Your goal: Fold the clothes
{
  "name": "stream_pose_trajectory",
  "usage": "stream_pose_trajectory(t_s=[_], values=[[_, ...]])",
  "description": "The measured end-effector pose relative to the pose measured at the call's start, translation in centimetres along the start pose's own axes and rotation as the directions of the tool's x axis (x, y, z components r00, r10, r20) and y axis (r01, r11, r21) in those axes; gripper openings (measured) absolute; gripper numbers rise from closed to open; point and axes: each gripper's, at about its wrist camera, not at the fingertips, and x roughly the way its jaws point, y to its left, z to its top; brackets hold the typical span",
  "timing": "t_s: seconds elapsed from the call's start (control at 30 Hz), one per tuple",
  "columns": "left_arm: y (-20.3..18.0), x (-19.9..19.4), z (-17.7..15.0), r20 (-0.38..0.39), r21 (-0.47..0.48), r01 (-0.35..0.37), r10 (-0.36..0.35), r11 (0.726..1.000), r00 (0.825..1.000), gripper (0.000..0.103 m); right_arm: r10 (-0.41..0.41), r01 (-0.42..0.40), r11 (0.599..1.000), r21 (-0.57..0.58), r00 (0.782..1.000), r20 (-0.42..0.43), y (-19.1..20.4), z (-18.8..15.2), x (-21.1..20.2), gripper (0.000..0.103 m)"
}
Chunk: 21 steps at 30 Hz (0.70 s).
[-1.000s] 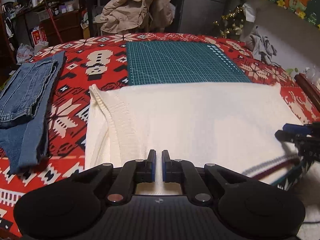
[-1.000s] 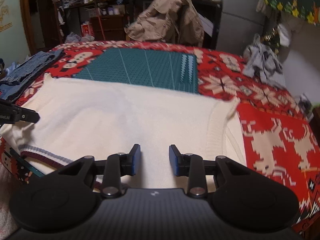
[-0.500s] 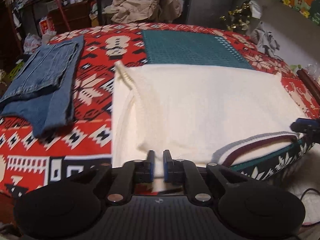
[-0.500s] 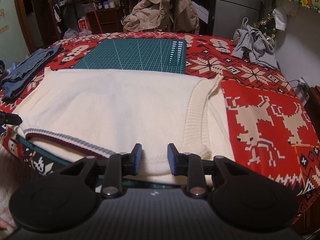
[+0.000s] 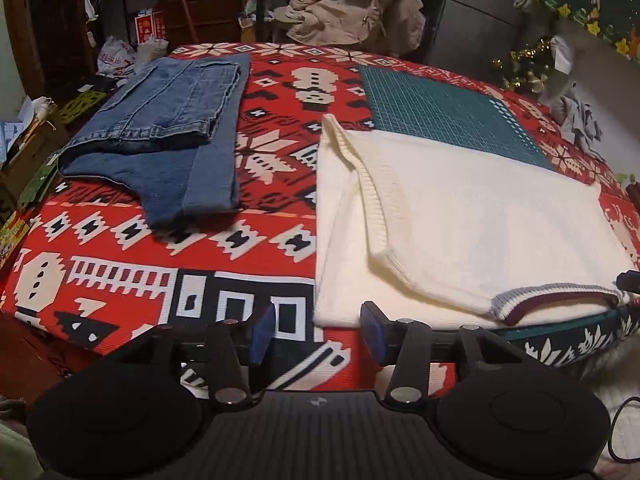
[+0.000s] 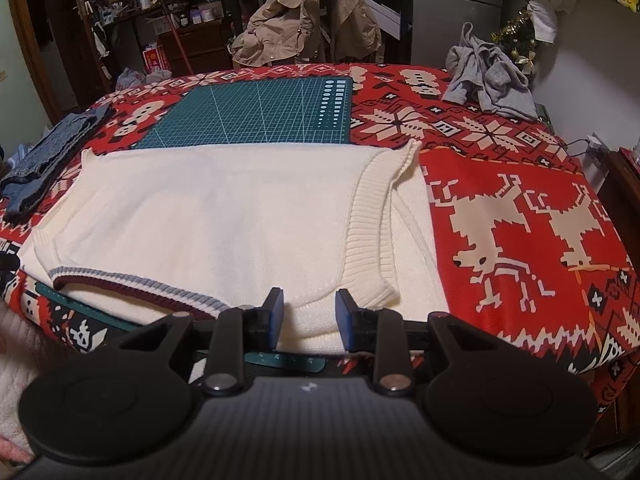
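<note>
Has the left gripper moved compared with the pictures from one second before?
Yes. The left gripper has slid left off the white sweater toward the jeans; its jaws have just been opening, with nothing between them.

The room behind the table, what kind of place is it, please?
Probably a lived-in room at home, not a lab: a beige jacket draped over a chair, cluttered shelves, and a small decorated Christmas tree.

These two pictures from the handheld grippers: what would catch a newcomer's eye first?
Probably the cream knit sweater, spread flat at the near edge of a loud red patterned blanket and partly covering a green cutting mat. Folded blue jeans lie to its left. In the foreground, both the left gripper and the right gripper stand open.
</note>
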Motion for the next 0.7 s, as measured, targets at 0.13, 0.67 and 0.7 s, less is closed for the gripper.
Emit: stream_pose_trajectory(t_s=[0.13,0.67,0.7], values=[[0.1,0.6,0.2,0.002,0.007,0.008,-0.008,1.000,1.000,0.041,-0.005,0.005,1.000,-0.008,1.000,0.001,0.4,0.3,0.1,0.033],[-0.1,2.4,1.6,0.014,0.027,0.058,-0.059,0.998,0.998,0.022,-0.012,0.013,0.999,-0.036,1.000,0.004,1.6,1.2,0.3,0.045],[-0.2,2.4,1.6,0.012,0.029,0.061,-0.061,0.998,0.998,0.017,-0.012,0.012,0.999,-0.035,1.000,0.004,1.7,1.3,0.4,0.046]])
